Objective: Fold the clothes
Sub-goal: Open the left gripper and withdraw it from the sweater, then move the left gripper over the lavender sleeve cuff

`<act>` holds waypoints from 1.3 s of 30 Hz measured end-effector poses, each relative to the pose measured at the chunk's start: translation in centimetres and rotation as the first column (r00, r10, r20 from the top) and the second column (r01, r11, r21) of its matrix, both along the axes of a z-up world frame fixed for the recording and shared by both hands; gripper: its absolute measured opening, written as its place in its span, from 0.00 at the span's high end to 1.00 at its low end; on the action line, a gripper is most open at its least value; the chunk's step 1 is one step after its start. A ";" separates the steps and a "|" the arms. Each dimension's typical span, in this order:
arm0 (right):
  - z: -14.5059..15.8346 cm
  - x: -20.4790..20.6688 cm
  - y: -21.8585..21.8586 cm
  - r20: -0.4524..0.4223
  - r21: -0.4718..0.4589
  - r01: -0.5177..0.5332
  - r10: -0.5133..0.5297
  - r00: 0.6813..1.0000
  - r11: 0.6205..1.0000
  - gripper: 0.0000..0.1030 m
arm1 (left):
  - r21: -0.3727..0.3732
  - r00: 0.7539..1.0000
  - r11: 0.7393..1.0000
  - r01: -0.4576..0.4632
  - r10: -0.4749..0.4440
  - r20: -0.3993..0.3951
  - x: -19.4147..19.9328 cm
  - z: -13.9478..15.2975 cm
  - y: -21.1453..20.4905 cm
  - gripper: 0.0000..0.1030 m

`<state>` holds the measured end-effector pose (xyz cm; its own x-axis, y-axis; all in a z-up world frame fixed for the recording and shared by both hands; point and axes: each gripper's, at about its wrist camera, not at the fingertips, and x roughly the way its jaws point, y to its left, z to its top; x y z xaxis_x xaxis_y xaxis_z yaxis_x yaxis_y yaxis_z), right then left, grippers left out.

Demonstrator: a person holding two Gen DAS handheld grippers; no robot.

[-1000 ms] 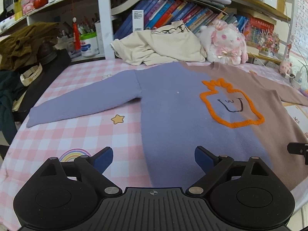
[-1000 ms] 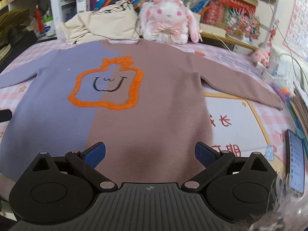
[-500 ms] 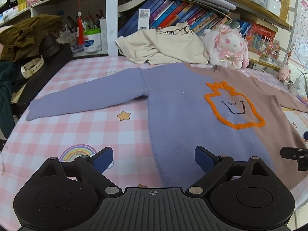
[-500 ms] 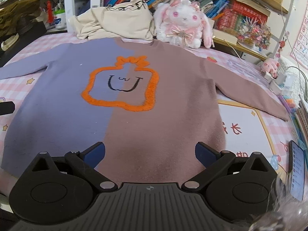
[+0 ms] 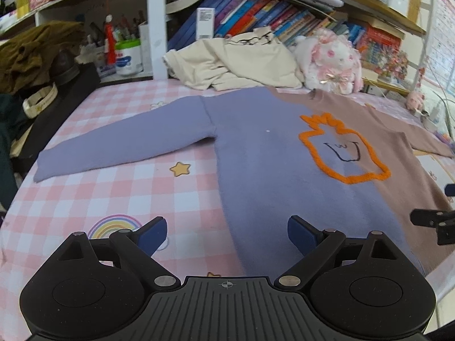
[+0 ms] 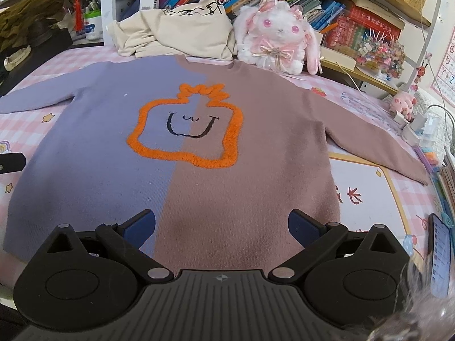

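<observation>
Lilac and dusty-brown knit makes up the sweater (image 6: 227,176), which lies flat and face up on the pink checked cloth (image 5: 119,190) covering the table, its collar toward the shelves and both sleeves spread outward. An orange fuzzy outline (image 6: 187,130) with a stitched smiling face sits across the seam where the two colours meet. The left tool (image 5: 226,234) hangs over the lilac hem corner with its blue-padded fingers spread wide and nothing between them; the right tool (image 6: 221,228) hangs over the brown half of the hem, likewise released and holding nothing. The cloth is printed with a rainbow (image 5: 113,226) and a yellow star (image 5: 179,168), and a white panel with red characters (image 6: 366,190) shows beside the brown sleeve. A phone (image 6: 440,255) lies at the table's right edge. Behind the collar rests a crumpled cream garment (image 6: 182,31), and just beside it a white plush rabbit (image 6: 278,37) with pink bows. Shelves packed with books (image 5: 256,20) rise along the back, and dark clothing (image 5: 31,54) is heaped at the far left.
</observation>
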<state>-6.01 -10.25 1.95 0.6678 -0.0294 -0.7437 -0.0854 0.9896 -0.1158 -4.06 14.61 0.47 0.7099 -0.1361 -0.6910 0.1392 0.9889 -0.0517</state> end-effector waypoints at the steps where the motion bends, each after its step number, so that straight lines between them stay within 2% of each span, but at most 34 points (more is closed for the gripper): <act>1: 0.0 0.0 0.0 0.002 -0.001 0.003 -0.003 1.000 1.000 0.02 | -0.006 1.000 1.000 -0.014 0.014 -0.002 0.1 0.0 0.3 0.09; 12: -0.1 0.0 0.2 -0.008 0.004 0.011 -0.011 1.000 1.000 0.02 | -0.049 0.991 0.990 -0.130 0.127 -0.050 0.5 -0.9 2.9 0.09; 21: -0.4 0.3 0.9 -0.022 -0.005 -0.014 0.014 1.000 1.000 0.02 | -0.079 0.965 0.965 -0.249 0.241 -0.102 1.2 -1.6 6.1 0.09; 39: -0.8 1.2 0.9 -0.049 -0.035 -0.021 0.019 0.999 0.999 0.02 | -0.043 0.929 0.930 -0.364 0.359 -0.093 5.1 -2.2 10.9 0.09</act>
<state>-4.80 -9.34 1.17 0.6315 -0.0435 -0.7742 -0.1118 0.9829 -0.1465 1.09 25.47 -1.71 0.6599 0.0777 -0.7473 -0.2345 0.9662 -0.1067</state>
